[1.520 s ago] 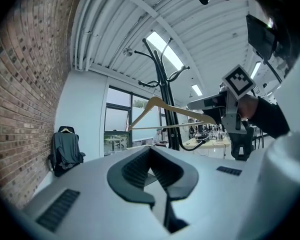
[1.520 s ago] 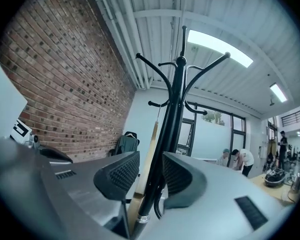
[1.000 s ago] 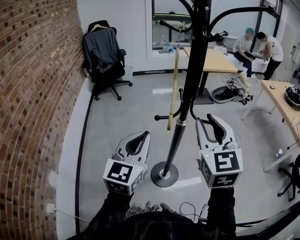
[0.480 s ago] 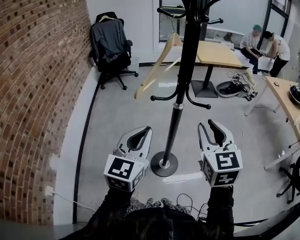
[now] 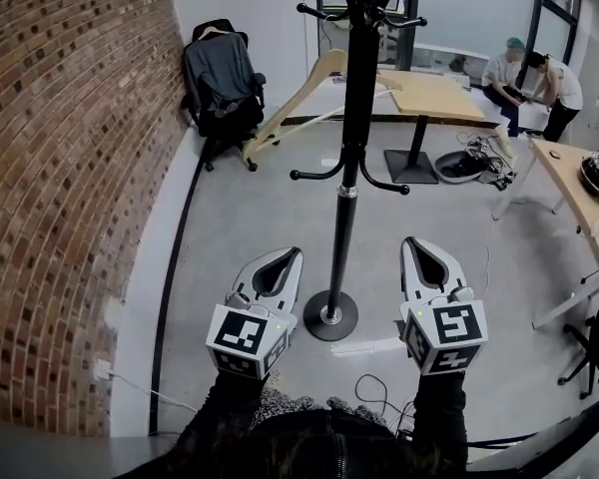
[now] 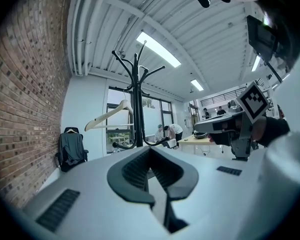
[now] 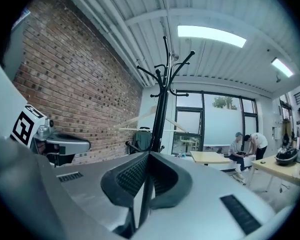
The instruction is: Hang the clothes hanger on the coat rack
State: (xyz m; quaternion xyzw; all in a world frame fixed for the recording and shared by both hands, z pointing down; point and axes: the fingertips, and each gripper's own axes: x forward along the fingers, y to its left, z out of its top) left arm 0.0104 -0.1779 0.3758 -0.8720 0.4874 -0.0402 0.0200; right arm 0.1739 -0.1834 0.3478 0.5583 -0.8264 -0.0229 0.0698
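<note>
At top of coat rack (image 5: 341, 228), upper hooks cut off by frame edge; hanger's hook lost behind pole. Pale wooden clothes hanger (image 5: 290, 103) hung high on rack, mostly left of pole, long axis slanting down-left. Left gripper (image 5: 283, 257) and right gripper (image 5: 421, 245) flanking rack base, fingers closed, nothing between.
</note>
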